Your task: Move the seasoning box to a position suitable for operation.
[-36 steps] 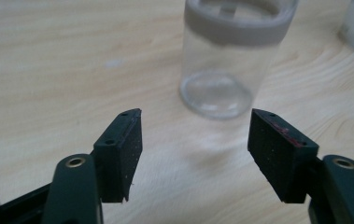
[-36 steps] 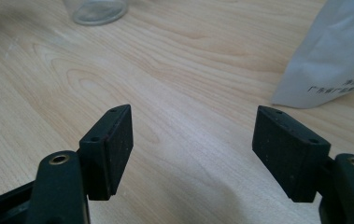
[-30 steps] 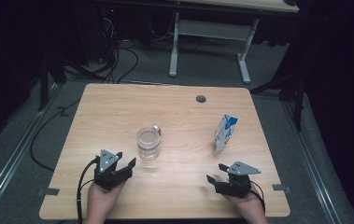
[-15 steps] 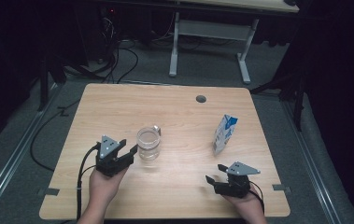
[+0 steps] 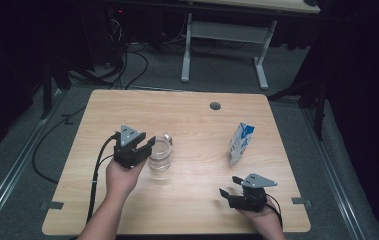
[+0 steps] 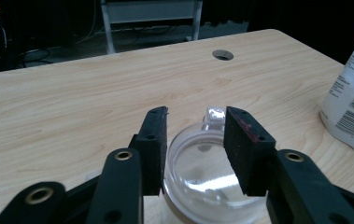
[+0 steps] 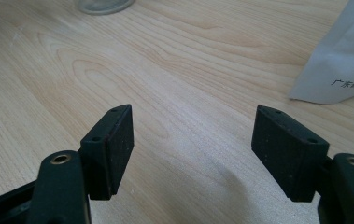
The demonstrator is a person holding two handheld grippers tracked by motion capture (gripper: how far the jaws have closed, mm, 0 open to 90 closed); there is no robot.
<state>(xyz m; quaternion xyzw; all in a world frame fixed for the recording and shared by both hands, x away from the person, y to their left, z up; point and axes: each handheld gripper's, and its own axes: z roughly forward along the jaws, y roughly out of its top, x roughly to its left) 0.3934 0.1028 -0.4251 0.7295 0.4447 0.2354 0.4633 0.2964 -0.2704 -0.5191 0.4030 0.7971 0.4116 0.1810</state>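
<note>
small chinese print – unreadable – on the milk carton [image 7: 340,56].

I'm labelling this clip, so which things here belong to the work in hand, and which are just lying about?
In hand:
- glass jar, which the left gripper reaches over, its jaws just closing, pads not yet pressing
- milk carton, nearest the open right gripper

Lying about:
- second table behind
- floor cables

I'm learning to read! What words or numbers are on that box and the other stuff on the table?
"广东省广…": Chinese characters on the white side of the carton, cut off at the picture's edge.
Small print and a barcode on the carton's side panel, in the left gripper view: too blurred to read.
Glass cup: no writing.
Table: no writing.
</note>
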